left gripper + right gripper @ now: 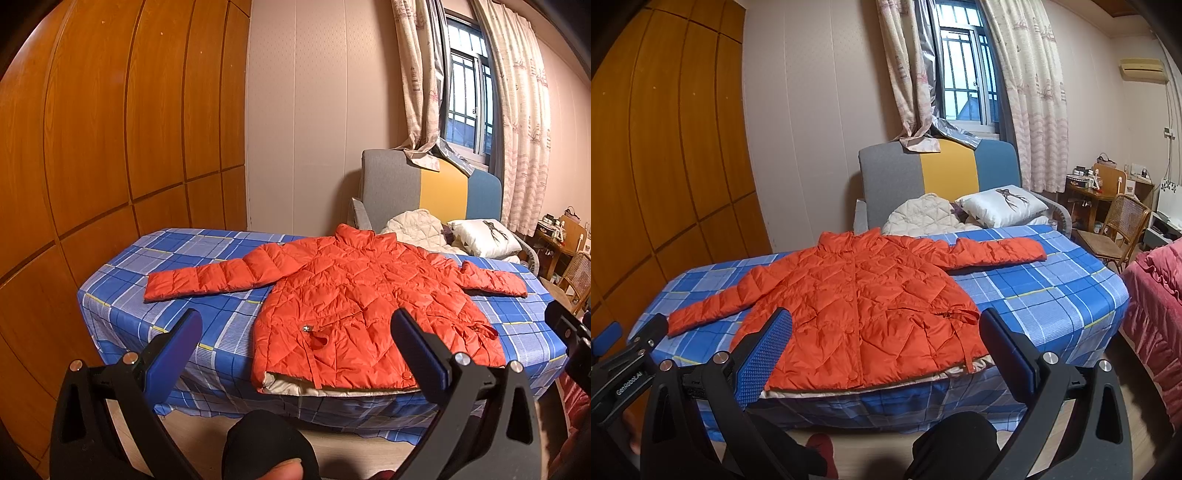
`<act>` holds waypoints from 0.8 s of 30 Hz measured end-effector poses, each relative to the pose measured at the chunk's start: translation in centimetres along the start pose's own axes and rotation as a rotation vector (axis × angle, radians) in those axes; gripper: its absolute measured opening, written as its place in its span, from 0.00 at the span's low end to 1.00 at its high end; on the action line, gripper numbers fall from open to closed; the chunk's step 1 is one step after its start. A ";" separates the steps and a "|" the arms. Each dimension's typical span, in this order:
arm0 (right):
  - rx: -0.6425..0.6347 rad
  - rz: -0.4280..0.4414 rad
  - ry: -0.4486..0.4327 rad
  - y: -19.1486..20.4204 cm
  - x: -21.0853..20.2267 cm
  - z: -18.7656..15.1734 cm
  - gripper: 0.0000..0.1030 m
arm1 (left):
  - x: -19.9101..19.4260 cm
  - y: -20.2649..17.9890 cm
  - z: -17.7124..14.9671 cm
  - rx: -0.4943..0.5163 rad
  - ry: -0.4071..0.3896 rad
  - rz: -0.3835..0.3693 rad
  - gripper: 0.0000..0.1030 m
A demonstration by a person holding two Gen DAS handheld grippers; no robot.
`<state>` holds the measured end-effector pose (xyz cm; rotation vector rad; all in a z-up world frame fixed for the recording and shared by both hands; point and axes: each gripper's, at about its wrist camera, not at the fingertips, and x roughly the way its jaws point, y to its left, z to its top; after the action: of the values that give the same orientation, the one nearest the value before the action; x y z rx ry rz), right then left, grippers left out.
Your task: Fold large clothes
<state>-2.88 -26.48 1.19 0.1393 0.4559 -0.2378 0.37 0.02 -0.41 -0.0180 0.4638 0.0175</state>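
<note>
An orange quilted puffer jacket [343, 302] [864, 299] lies flat, front up, on a table covered with a blue plaid cloth [122, 306] [1052, 295]. Both sleeves stretch out sideways and the collar points away from me. The hem with its pale lining hangs at the near table edge. My left gripper [295, 343] hovers open just short of the hem, holding nothing. My right gripper [886, 343] is likewise open and empty in front of the hem. The left gripper's body [624, 369] shows at the left edge of the right wrist view.
A wooden wardrobe [110, 129] stands to the left. Behind the table is a grey, yellow and blue sofa [934, 173] with a white pillow [1001, 205] and a cream quilted garment [923, 216]. A wicker chair [1119, 229], desk and pink bedding [1156, 310] are at the right.
</note>
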 end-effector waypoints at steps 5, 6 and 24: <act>0.012 0.034 0.051 -0.5 2.3 -0.6 0.97 | 1.1 0.3 -0.6 0.009 0.025 -0.054 0.98; 0.023 0.057 0.068 -0.8 3.1 -0.7 0.97 | 1.6 0.8 -0.6 -0.011 0.042 -0.104 0.98; 0.586 0.214 0.347 -16.2 23.3 -1.2 0.90 | 13.6 4.3 -4.0 -0.136 0.248 -0.129 0.98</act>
<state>12.79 -46.38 -11.67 0.8074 0.7013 -0.1303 10.71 4.37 -10.13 -0.1848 0.7079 -0.0805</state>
